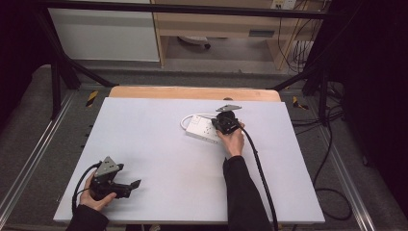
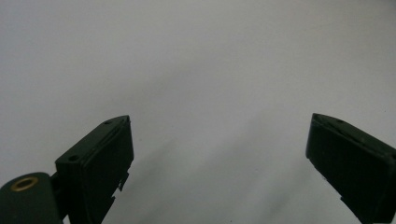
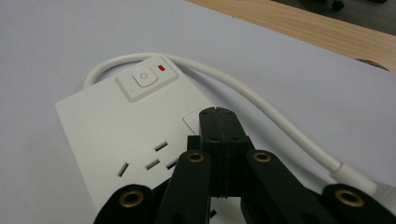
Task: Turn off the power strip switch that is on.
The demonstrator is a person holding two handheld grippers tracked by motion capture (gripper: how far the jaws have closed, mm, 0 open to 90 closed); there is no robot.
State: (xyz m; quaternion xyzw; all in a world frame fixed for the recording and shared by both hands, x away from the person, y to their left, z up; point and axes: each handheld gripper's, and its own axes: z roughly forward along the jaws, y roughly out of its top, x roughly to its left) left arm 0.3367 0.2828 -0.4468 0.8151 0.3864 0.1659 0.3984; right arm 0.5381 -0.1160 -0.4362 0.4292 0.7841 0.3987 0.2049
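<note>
Overhead, a pale grey board (image 1: 159, 159) is seen laid on a wooden table (image 1: 192, 93), ringed by a black frame, grey floor and trailing cables. A white power strip (image 1: 202, 128) is placed right of the board's centre, its white cord (image 3: 261, 102) looped behind it and a red light shown beside its switch (image 3: 146, 77). The right gripper (image 1: 222, 126) is held over the strip, jaws pressed together with nothing between them. The left gripper (image 1: 134, 185) is kept near the front left corner, jaws spread wide above bare board.
</note>
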